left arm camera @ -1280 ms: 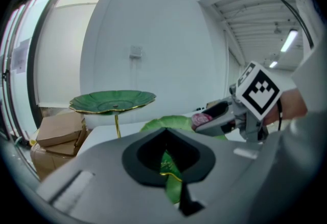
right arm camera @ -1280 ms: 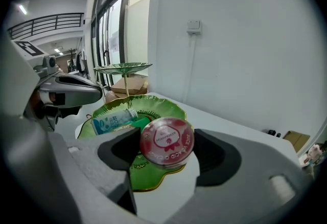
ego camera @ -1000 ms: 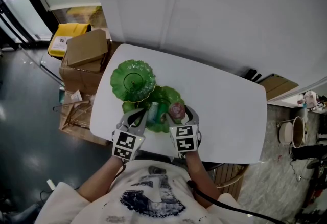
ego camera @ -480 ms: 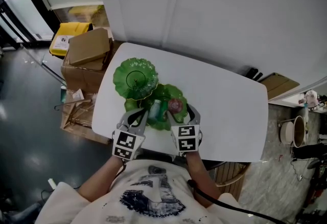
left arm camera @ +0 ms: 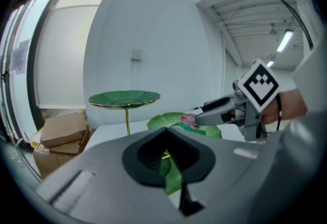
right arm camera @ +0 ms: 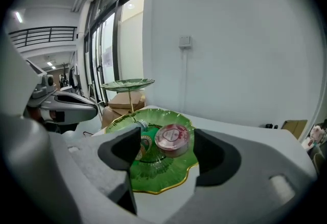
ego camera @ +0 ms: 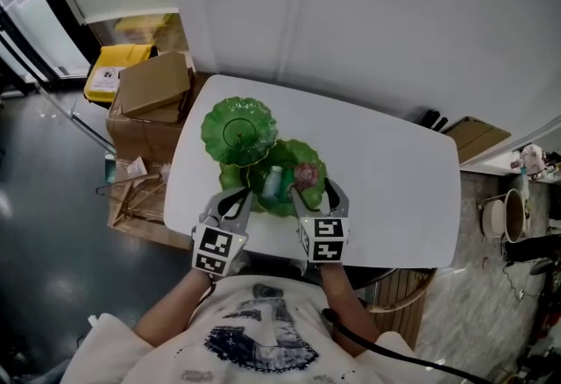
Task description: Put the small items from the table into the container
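Head view shows a white table [ego camera: 394,181] bearing a green two-tier dish [ego camera: 238,130]. In its lower plate [ego camera: 298,152] lie a pink tin [ego camera: 306,174] and a small bottle [ego camera: 274,182]. The right gripper [ego camera: 314,193] hovers just short of the tin, jaws wide apart and empty. The left gripper [ego camera: 235,195] seems clamped on that plate's rim.
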`<state>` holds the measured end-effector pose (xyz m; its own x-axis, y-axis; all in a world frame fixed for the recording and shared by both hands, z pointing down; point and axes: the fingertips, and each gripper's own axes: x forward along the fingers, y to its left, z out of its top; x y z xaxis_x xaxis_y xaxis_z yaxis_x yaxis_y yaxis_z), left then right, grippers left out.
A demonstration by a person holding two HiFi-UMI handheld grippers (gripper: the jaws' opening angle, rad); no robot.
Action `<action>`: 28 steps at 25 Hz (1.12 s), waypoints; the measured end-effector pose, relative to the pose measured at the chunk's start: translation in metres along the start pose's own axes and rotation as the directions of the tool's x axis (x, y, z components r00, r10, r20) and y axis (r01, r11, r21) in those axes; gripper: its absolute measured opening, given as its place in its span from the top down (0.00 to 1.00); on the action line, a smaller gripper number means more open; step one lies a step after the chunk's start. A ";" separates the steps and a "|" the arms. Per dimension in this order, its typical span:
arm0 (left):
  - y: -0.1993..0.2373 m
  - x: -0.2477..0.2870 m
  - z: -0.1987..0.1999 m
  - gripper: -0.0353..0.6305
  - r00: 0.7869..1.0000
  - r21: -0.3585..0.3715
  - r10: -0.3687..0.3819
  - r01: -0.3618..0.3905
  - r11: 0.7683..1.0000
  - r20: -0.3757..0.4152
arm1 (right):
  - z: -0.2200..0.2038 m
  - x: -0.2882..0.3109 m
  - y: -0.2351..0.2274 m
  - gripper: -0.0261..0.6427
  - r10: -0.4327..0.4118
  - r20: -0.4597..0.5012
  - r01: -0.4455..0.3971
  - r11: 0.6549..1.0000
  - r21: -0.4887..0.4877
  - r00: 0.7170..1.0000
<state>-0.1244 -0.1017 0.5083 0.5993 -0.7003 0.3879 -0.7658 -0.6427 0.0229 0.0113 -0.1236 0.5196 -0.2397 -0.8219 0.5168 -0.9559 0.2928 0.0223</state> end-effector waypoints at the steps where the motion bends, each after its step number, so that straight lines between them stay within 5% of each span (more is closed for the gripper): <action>1: 0.001 -0.002 0.000 0.96 1.000 0.004 -0.004 0.004 1.000 0.004 | 0.001 -0.003 0.002 0.48 -0.006 0.010 0.006 1.000 0.008 1.000; 13: 0.006 -0.037 -0.015 0.96 0.999 0.031 -0.031 0.031 0.999 0.015 | -0.010 -0.032 0.028 0.72 -0.088 0.044 0.086 0.995 0.044 0.995; 18: -0.006 -0.042 -0.027 0.96 0.998 0.037 -0.057 0.057 0.998 0.003 | -0.020 -0.046 0.030 0.96 -0.126 0.049 0.124 0.992 0.040 0.991; 28: -0.025 -0.056 -0.024 0.96 0.999 0.059 -0.033 0.032 0.998 0.024 | -0.023 -0.070 0.044 0.96 -0.048 0.100 0.048 0.999 0.007 0.994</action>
<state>-0.1443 -0.0390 0.5077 0.6296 -0.6858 0.3651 -0.7315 -0.6816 -0.0189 -0.0102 -0.0424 0.5042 -0.2093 -0.8795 0.4274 -0.9673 0.2501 0.0410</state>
